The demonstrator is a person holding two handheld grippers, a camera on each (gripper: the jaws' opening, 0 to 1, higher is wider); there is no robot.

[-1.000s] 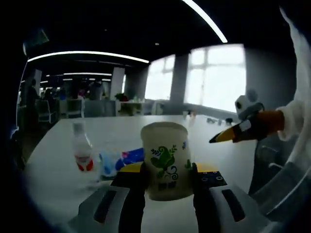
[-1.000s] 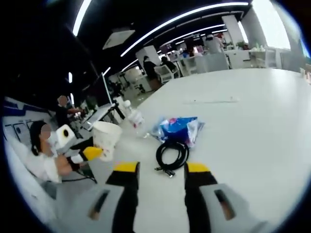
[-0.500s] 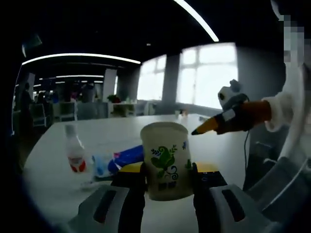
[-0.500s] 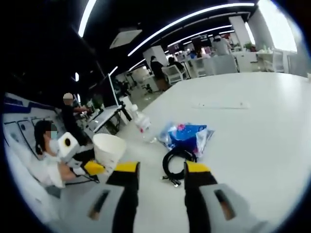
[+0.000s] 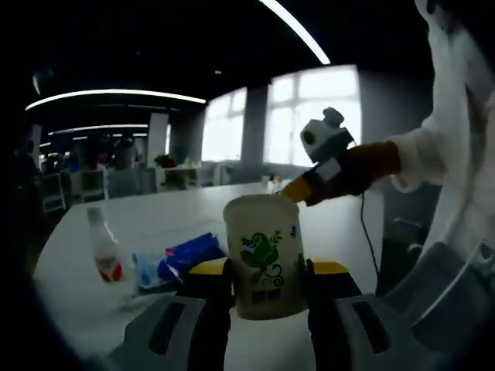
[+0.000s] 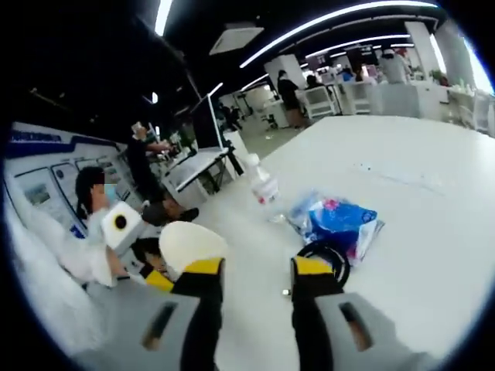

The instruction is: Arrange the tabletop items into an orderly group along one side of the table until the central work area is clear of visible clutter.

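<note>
Now, step in hand: carrying the cream paper cup with a green leaf print [image 5: 265,257] toward the table's side; I judge it best kept upright and set down beside the other items.
Left gripper [image 5: 267,272]: jaws closed against the cup's sides at lower centre of the left gripper view.
Right gripper [image 6: 251,267]: jaws parted, holding nothing, above the black coiled cable [image 6: 338,260].
Nearby: blue plastic packet [image 6: 338,221] and small clear bottle [image 6: 264,185], right of centre.
</note>
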